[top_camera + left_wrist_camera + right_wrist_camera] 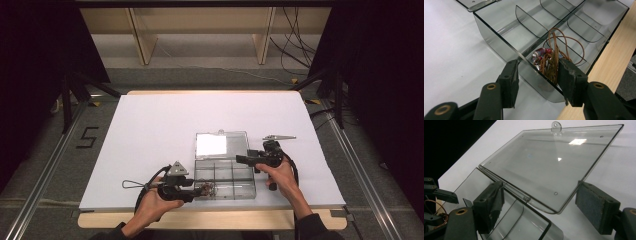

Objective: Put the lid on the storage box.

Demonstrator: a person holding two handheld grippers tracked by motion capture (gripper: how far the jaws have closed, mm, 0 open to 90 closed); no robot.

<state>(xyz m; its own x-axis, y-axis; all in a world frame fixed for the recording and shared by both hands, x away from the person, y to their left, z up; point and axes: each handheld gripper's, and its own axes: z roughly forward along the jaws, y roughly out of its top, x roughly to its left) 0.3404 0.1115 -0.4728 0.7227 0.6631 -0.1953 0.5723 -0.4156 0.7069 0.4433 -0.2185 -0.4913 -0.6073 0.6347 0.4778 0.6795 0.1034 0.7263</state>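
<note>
Left gripper view: my left gripper (537, 80) spread astride box (499, 42) wall, lower centre, necklace (549, 62) dropped inside; right gripper (537, 206) spread, steadying lid (549, 165) hinge.

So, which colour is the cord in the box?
Brown cord, with red-silver beads; clearest in the left gripper view.

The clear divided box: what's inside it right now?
In the clear box, the near corner compartment holds a coiled brown cord necklace with red and silver beads. The other compartments look empty. The left gripper's jaw covers part of the coil.
</note>
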